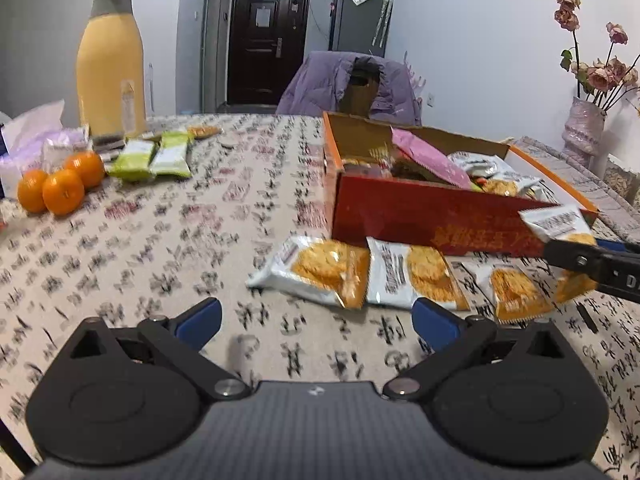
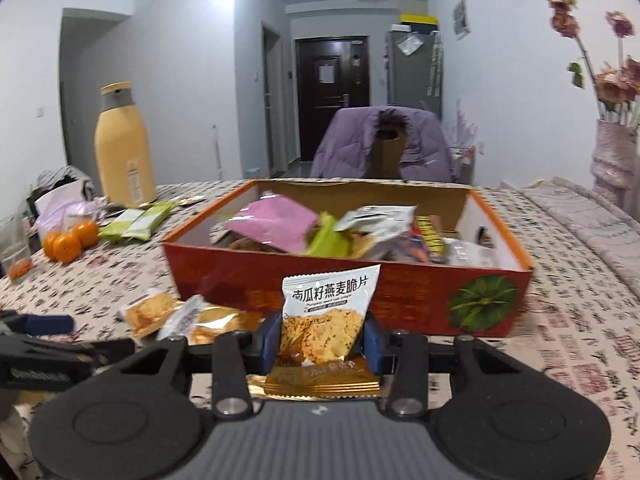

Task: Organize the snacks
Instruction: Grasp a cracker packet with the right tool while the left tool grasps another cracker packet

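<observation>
My right gripper (image 2: 323, 336) is shut on a white and orange oat crisp packet (image 2: 326, 312), held upright in front of the red snack box (image 2: 280, 284). The same packet (image 1: 558, 224) shows at the right edge of the left wrist view, by the box's (image 1: 420, 216) front wall. The box holds several mixed packets, a pink one (image 2: 276, 226) on top. Three more crisp packets (image 1: 320, 270) lie on the tablecloth before the box. My left gripper (image 1: 316, 320) hovers low over the cloth, open, nothing between its blue pads (image 1: 200, 318).
Two green packets (image 1: 150, 158) and three oranges (image 1: 60, 186) lie at the far left by a tall yellow bottle (image 1: 110, 64). A chair with a purple jacket (image 1: 348, 88) stands behind the table. A vase of flowers (image 1: 582, 128) sits at the right.
</observation>
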`<control>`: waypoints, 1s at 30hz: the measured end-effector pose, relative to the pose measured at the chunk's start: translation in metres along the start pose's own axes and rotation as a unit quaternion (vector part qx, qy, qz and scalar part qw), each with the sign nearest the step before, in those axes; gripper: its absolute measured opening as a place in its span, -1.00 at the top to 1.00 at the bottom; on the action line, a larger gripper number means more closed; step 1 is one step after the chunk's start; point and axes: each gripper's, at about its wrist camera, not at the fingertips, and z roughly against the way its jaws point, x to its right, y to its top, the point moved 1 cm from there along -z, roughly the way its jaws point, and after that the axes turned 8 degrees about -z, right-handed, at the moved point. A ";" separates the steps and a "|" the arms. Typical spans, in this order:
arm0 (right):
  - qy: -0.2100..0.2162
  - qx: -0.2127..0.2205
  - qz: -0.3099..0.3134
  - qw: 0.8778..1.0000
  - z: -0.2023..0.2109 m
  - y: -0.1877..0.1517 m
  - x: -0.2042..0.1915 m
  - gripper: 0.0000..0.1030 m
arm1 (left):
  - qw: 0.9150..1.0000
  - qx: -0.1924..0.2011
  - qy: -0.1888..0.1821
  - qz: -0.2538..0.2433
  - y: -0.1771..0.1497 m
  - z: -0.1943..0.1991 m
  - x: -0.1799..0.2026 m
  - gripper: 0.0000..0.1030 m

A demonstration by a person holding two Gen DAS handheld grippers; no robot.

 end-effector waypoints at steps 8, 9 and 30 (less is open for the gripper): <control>-0.030 -0.004 -0.022 0.999 0.001 -0.005 0.034 0.20 | 1.000 -0.015 0.021 -0.018 0.021 -0.017 -0.010 -1.00; -0.032 -0.004 -0.025 0.999 0.001 -0.006 0.036 0.20 | 0.999 -0.019 0.021 -0.020 0.022 -0.021 -0.010 -1.00; -0.055 -0.018 -0.044 0.997 -0.020 -0.013 0.069 0.20 | 0.996 -0.078 0.017 -0.036 0.027 -0.075 -0.002 -0.99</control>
